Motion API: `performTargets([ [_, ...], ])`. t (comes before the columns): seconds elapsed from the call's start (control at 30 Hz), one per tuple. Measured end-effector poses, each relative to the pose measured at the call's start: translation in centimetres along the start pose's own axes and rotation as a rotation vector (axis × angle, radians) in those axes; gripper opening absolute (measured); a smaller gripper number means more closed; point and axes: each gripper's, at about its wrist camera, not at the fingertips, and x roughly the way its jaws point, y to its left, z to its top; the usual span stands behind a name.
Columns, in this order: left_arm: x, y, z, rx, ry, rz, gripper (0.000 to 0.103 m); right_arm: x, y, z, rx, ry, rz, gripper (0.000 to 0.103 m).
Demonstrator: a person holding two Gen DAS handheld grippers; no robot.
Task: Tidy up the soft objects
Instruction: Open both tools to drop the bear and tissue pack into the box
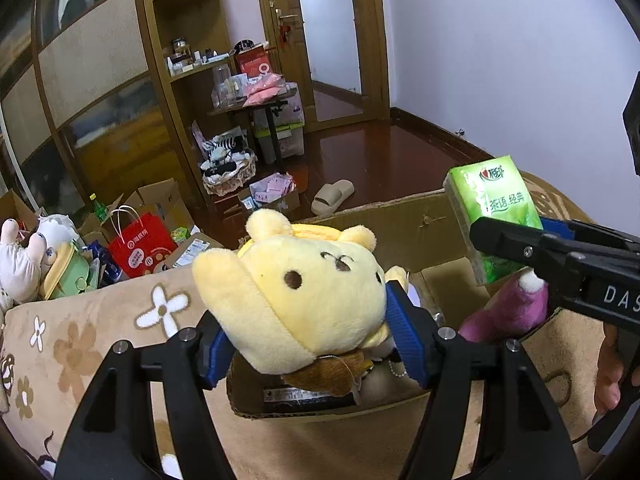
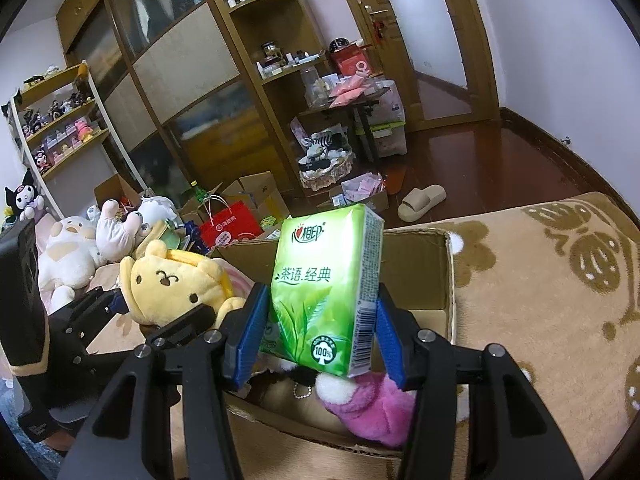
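2 grippers are loaded at once, and both hang over the open cardboard box (image 2: 444,276) that sits on the flowered beige blanket (image 2: 540,300). The left gripper (image 1: 308,340) has its blue pads pressed into the sides of a yellow plush dog (image 1: 304,296), which bulges out between them with its face toward the camera. The right gripper (image 2: 320,332) is clamped on a green tissue pack (image 2: 326,292), gripped low on its 2 narrow sides so the pack stands upright, its long axis running from 6 to 12 o'clock in the right wrist view.

Seen from the left wrist, the tissue pack (image 1: 494,216) and the right gripper (image 1: 520,248) lie at about 2 o'clock from the plush, near it but not touching. Seen from the right wrist, the plush (image 2: 176,284) and the left gripper (image 2: 120,304) lie at 9 o'clock.

What the next move turns on, as I judge it, is that the box mouth lies straight below each load, at 6 o'clock. A pink plush (image 2: 372,404) already lies inside, directly under the tissue pack, beside a small bead chain (image 2: 302,392). The right gripper looks nearer the box's right side and the left nearer its left side, so each could lower and release without crossing the other. Dropped upright, the pack would likely tip over onto the pink plush.
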Motion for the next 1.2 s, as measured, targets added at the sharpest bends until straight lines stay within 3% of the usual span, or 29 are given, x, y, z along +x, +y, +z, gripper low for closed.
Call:
performTargets([
  [0.47, 0.0, -0.1, -0.3, -0.008, 0.022, -0.041, 0.072, 0.2, 0.1, -0.3, 0.001, 0.003, -0.012, 0.056],
  [0.6, -0.3, 0.2, -0.2, -0.024, 0.008, -0.064, 0.084, 0.0, -0.2, -0.2, 0.004, -0.005, -0.014, 0.061],
  [0.7, -0.7, 0.1, -0.1, -0.026, 0.000, -0.064, 0.085, -0.1, -0.4, -0.2, 0.005, -0.006, -0.021, 0.064],
  [0.83, -1.2, 0.0, -0.3, -0.024, -0.003, -0.034, 0.093, -1.0, -0.3, -0.3, -0.005, -0.013, -0.042, 0.076],
  [0.93, -1.9, 0.0, -0.4, -0.026, -0.010, -0.011, 0.094, -2.0, -0.2, -0.4, -0.011, -0.037, -0.062, 0.087],
  [1.07, -3.2, 0.1, -0.4, -0.027, -0.022, 0.008, 0.097, -3.8, 0.2, -0.4, -0.019, -0.076, -0.084, 0.093],
  [1.13, -4.2, 0.2, -0.5, -0.029, -0.041, 0.024, 0.099, -4.6, 0.6, -0.4, -0.030, -0.093, -0.096, 0.103],
  [1.2, -5.2, 0.5, -0.5, -0.039, -0.051, 0.033, 0.099, -5.5, 1.1, -0.5, -0.041, -0.111, -0.106, 0.103],
])
